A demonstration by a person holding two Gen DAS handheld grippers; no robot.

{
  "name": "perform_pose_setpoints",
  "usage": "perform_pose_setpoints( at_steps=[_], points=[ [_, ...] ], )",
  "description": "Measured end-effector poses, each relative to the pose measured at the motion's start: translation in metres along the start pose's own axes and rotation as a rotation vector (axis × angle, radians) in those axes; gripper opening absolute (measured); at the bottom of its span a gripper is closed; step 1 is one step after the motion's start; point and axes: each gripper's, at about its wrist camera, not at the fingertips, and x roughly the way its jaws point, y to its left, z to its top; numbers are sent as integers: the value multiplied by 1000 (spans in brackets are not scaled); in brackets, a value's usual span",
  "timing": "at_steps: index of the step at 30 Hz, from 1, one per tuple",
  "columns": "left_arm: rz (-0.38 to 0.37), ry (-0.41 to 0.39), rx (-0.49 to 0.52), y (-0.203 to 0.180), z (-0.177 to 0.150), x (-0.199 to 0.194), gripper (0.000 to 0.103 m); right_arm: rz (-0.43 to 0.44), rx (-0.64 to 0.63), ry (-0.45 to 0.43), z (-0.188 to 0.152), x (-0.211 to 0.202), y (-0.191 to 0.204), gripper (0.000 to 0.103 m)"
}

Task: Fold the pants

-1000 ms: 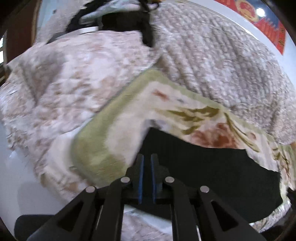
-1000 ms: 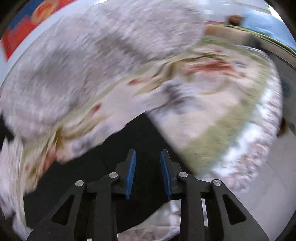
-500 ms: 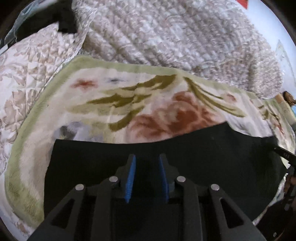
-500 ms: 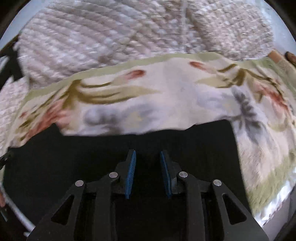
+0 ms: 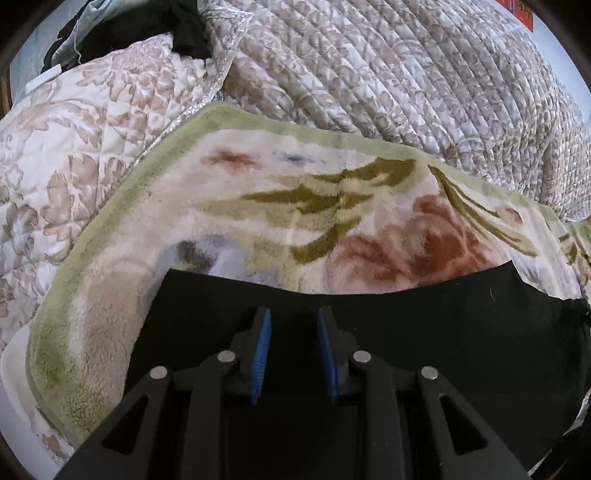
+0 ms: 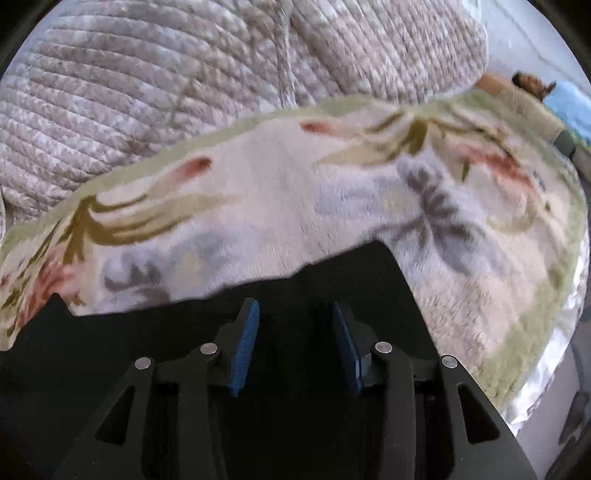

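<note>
Black pants lie flat on a flowered fleece blanket, filling the near part of both views. My left gripper is open above the pants near their left end, with nothing between its blue pads. My right gripper is open above the pants near their right end, also holding nothing. The far edge of the pants shows against the blanket.
A quilted beige bedspread is heaped behind the blanket and shows in the right view too. A dark garment lies at the far left. The bed's edge drops off at the right.
The left gripper was shut on the pants a second ago and is now open. Both grippers swung to face the far edge, and the right jaws have widened slightly.
</note>
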Motion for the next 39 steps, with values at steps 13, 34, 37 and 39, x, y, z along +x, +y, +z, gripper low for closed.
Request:
perform_pose_setpoints(
  at_steps=[13,34,37,39],
  points=[
    [-44,-41,91,-34,-3,-14,43,292,-329,-41,-32,-20,112,42],
    [-55,-11,152,-42,-13,-15,46,379,-452,-24,-59,-27,143,42],
    [-47,-5,152,-40,-15,-15,46,385,-459,-20,-61,-28,146,42],
    [-46,-7,153,-41,-15,-15,46,390,-460,-8,-62,-28,148,42]
  ],
)
